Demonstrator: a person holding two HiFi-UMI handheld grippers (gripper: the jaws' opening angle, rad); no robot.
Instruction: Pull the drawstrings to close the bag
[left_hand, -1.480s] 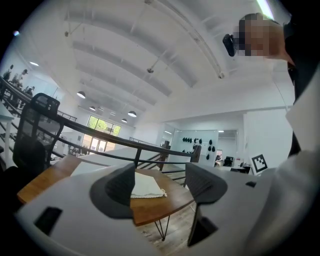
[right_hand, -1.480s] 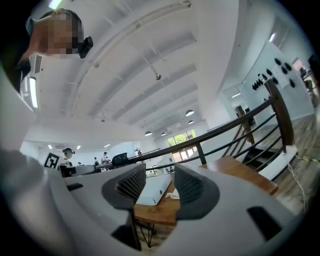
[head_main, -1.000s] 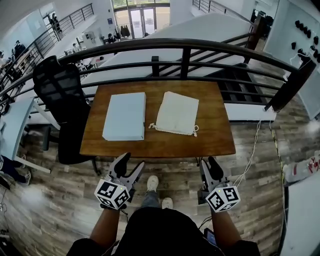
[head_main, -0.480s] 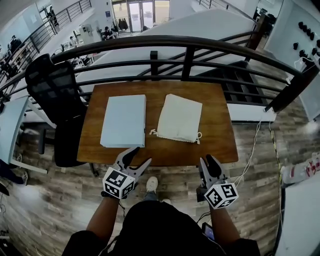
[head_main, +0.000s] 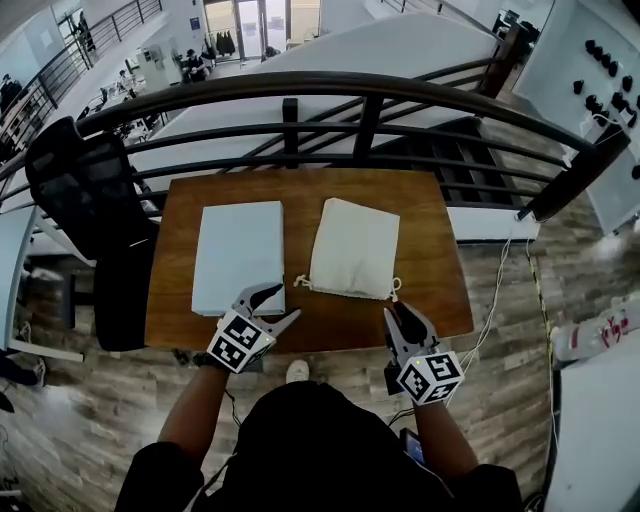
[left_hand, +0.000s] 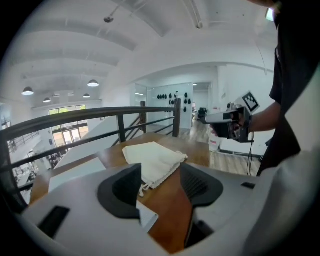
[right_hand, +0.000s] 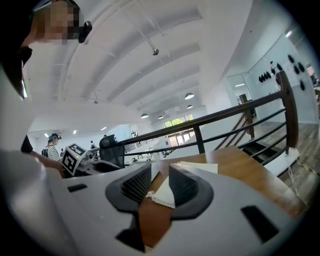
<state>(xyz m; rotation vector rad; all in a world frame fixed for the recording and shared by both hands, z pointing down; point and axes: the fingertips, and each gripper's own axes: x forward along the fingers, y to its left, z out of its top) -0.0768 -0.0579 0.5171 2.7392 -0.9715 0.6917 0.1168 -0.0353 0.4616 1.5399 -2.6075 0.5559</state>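
A cream drawstring bag (head_main: 352, 247) lies flat on the brown table (head_main: 440, 300), its mouth toward me. A knotted cord end shows at each near corner, left (head_main: 300, 283) and right (head_main: 393, 289). My left gripper (head_main: 278, 303) hovers over the table's near edge, just short of the left cord, open and empty. My right gripper (head_main: 404, 314) hangs at the near edge below the right cord; its jaws are closing with only a narrow gap and nothing between them. The left gripper view looks along the jaws (left_hand: 160, 187) at the bag (left_hand: 152, 160); in the right gripper view the bag (right_hand: 200, 167) lies ahead.
A flat white box (head_main: 238, 255) lies left of the bag, its near corner under my left gripper. A dark metal railing (head_main: 360, 90) runs behind the table. A black office chair (head_main: 85, 180) stands at the left, and cables trail on the wood floor (head_main: 500, 300) at the right.
Both grippers have come forward from above the floor to the table's near edge. The right jaws have narrowed. The bag has not moved.
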